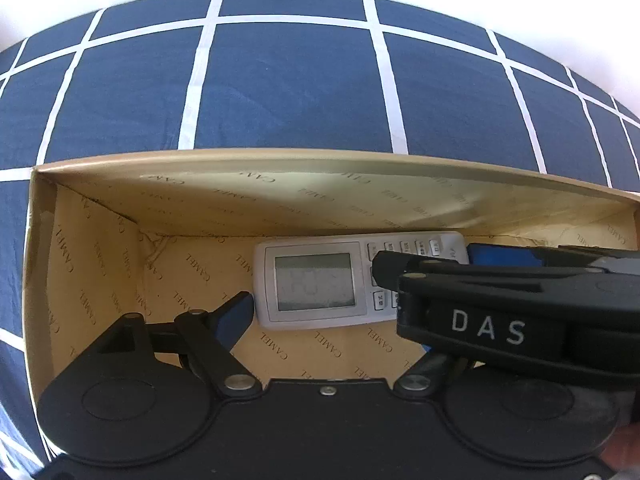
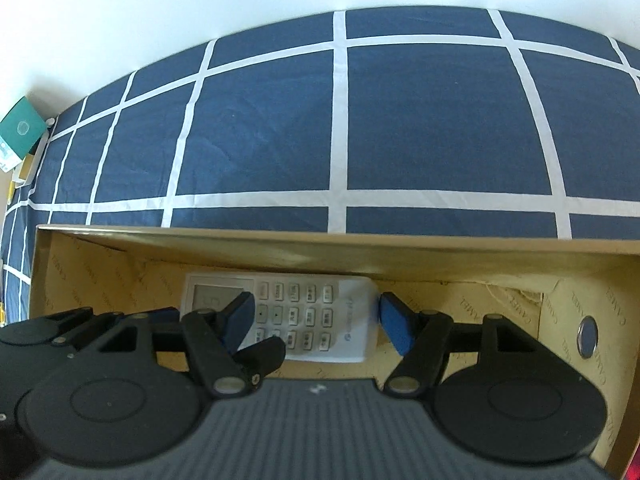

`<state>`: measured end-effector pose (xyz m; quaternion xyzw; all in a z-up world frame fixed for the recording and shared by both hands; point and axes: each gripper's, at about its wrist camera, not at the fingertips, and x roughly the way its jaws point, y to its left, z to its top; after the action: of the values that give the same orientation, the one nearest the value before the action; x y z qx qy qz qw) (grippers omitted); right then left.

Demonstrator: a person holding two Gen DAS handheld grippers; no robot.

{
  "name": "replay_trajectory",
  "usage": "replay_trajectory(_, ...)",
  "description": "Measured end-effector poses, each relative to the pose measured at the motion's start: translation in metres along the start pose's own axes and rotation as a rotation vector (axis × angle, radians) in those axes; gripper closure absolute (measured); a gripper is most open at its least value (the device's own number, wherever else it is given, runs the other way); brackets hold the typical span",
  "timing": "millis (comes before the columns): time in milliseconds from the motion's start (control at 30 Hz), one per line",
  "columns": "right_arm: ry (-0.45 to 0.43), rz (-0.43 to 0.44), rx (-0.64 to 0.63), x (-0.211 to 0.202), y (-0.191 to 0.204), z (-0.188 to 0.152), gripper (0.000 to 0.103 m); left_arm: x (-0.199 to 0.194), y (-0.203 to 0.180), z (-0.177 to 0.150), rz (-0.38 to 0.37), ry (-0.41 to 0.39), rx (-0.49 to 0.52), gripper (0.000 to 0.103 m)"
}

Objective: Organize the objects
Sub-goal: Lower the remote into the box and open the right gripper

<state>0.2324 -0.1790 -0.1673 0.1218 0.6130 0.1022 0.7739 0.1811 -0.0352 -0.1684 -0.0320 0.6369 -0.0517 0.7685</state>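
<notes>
Both my grippers are inside the tan cardboard box (image 2: pixel 400 254), which sits on a navy bedsheet with a white grid (image 2: pixel 440 120).

Remote control (image 2: pixel 316 320): white, lying flat on the box floor against the far wall, display end toward 9 o'clock, keypad toward 3 o'clock. In the left wrist view it (image 1: pixel 316 280) lies at 12 o'clock from the camera, screen facing up.

Right gripper (image 2: pixel 318 322): jaws spread wide, blue pads on either side of the remote's keypad end. The right pad (image 2: pixel 394 324) stands just beside the remote's 3 o'clock end, with no contact that I can confirm. The left pad (image 2: pixel 240 316) overlaps the keypad in view; I cannot tell whether it touches.

Left gripper (image 1: pixel 320 312): only its left finger (image 1: pixel 236 316) shows clearly, just beside the remote's display end. The right gripper's body, marked DAS, crosses in from 3 o'clock and hides the other finger, so I cannot tell how far these jaws stand apart.

A round metal eyelet (image 2: pixel 587 337) sits in the box wall at 3 o'clock. A green packet (image 2: pixel 22 128) lies off the sheet's edge at 10 o'clock
</notes>
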Motion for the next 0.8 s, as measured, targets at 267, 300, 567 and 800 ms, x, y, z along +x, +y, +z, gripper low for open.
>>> replay_trajectory(267, -0.023, -0.030, -0.003, -0.014, 0.002, -0.002, 0.034, -0.012, 0.002, -0.008, 0.036, -0.010, -0.030, 0.018)
replay_trajectory(300, -0.026, -0.034, -0.005, -0.016, 0.003, -0.002, 0.034, -0.015, 0.002, -0.009, 0.039, -0.013, -0.032, 0.018)
replay_trajectory(567, -0.061, -0.069, -0.023, -0.041, 0.012, -0.010, 0.031, -0.040, -0.006, -0.018, 0.056, -0.048, -0.044, 0.014)
replay_trajectory(800, -0.094, -0.084, -0.038, -0.068, 0.020, -0.022, 0.021, -0.069, -0.013, -0.035, 0.086, -0.083, -0.043, 0.009)
